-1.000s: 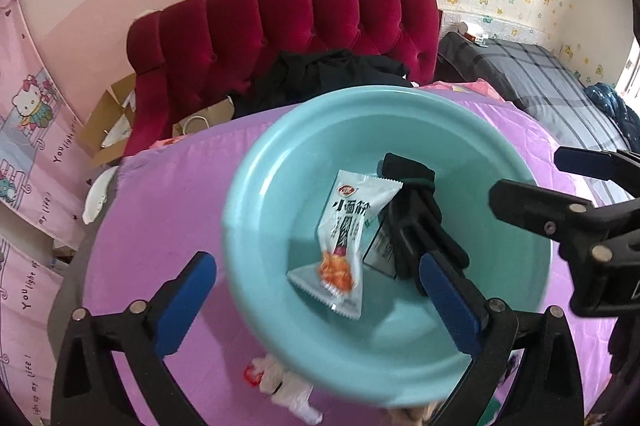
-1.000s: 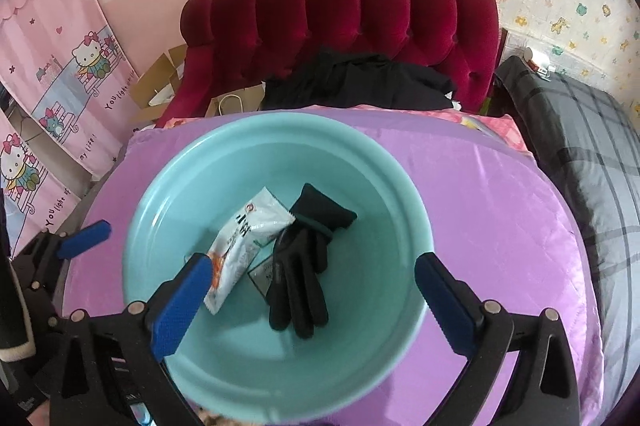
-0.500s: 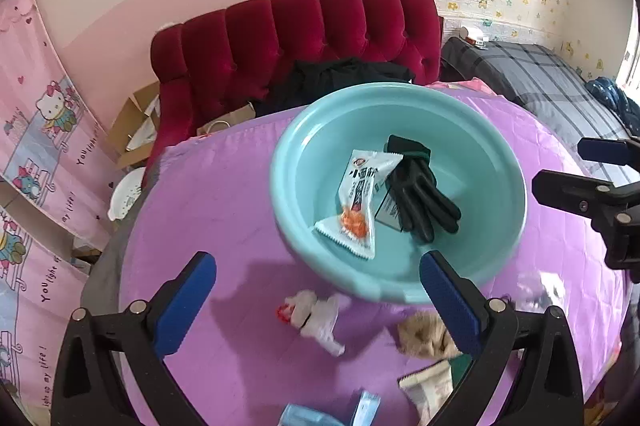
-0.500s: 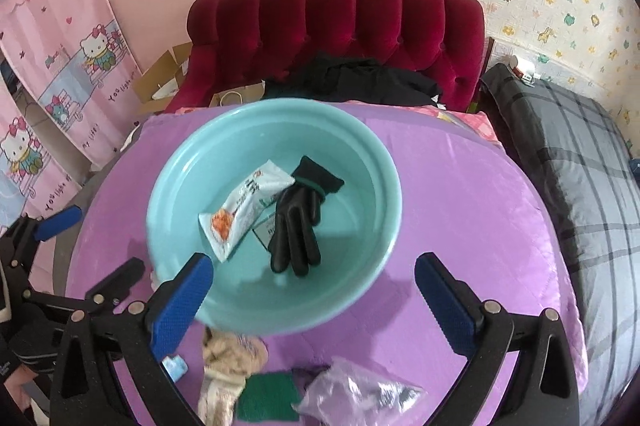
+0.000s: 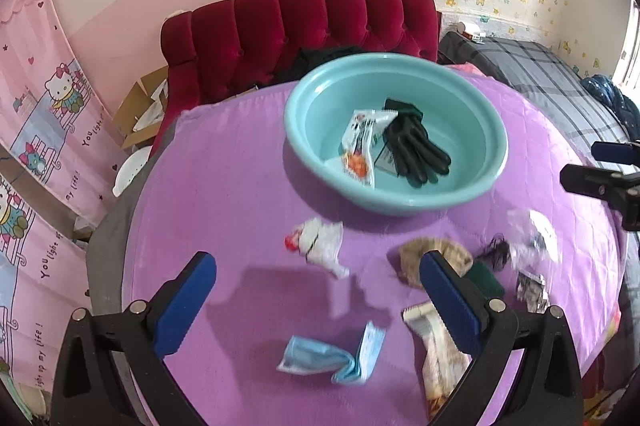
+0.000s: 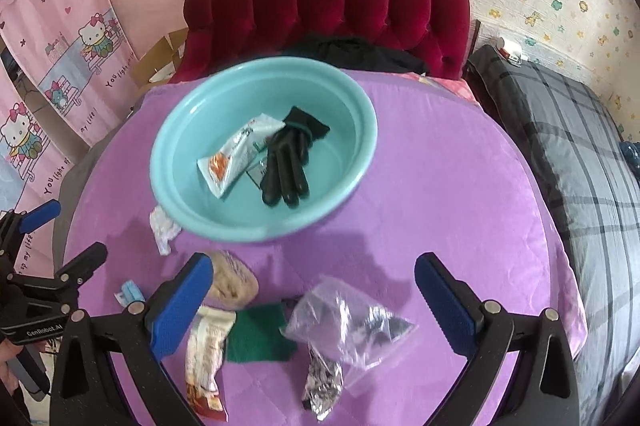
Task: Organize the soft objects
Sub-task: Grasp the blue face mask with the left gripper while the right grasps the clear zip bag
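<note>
A teal basin (image 5: 492, 130) (image 6: 360, 114) stands on the purple table and holds a black glove (image 5: 416, 146) (image 6: 288, 158) and a white snack packet (image 5: 360, 142) (image 6: 236, 154). In front of it lie a white crumpled wrapper (image 5: 320, 242) (image 6: 162, 226), a beige soft lump (image 5: 416, 254) (image 6: 234, 278), a blue mask (image 5: 332, 358), a green cloth (image 6: 258, 334), a clear plastic bag (image 6: 348, 322) and a long snack packet (image 5: 440, 358) (image 6: 204, 354). My left gripper (image 5: 316, 294) is open and empty above the mask. My right gripper (image 6: 314, 290) is open and empty above the plastic bag.
A red tufted headboard (image 5: 304, 30) with black clothing (image 6: 352, 52) stands behind the table. A bed with a grey plaid cover (image 6: 580, 146) is at the right. Pink curtains (image 5: 36, 114) hang at the left. A silver foil wrapper (image 6: 322, 382) lies near the front edge.
Both grippers have pulled back and up from over the basin. The basin now looks smaller and farther, and the loose items in front of it have come into view.
</note>
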A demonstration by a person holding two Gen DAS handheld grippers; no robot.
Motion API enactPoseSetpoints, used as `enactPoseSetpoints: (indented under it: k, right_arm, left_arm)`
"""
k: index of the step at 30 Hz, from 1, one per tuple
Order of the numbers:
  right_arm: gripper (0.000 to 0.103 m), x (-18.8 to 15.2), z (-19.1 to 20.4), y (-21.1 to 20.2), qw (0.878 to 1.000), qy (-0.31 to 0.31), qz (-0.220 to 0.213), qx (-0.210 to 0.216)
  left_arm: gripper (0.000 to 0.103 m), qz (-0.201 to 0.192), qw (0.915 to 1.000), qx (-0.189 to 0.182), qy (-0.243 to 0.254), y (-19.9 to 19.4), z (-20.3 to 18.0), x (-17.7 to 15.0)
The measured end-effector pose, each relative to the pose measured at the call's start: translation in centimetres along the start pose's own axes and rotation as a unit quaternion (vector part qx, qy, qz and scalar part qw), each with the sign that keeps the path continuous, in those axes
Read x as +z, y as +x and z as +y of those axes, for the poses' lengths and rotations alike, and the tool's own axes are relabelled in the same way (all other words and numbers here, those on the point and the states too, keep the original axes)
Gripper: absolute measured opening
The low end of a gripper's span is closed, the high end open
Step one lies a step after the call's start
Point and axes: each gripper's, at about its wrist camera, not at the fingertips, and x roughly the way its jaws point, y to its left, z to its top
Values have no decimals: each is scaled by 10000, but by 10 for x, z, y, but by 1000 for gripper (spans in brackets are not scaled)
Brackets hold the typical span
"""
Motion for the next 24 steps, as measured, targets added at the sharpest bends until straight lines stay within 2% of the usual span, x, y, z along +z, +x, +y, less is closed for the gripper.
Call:
enactPoseSetpoints:
  k: [8, 13, 24]
  right_arm:
    - [103, -32, -4, -1, 9999, 113, 31, 64]
    - [103, -49, -2, 2, 10000, 60, 50, 60]
    - [103, -83, -8, 25, 9995, 154, 275, -5]
  left_arm:
    - [103, 70, 10000, -7, 33, -4, 6, -35]
    - [103, 166, 9998, -145, 27, -1, 4, -53]
    - [103, 597, 9980, -206, -49, 24, -2, -90]
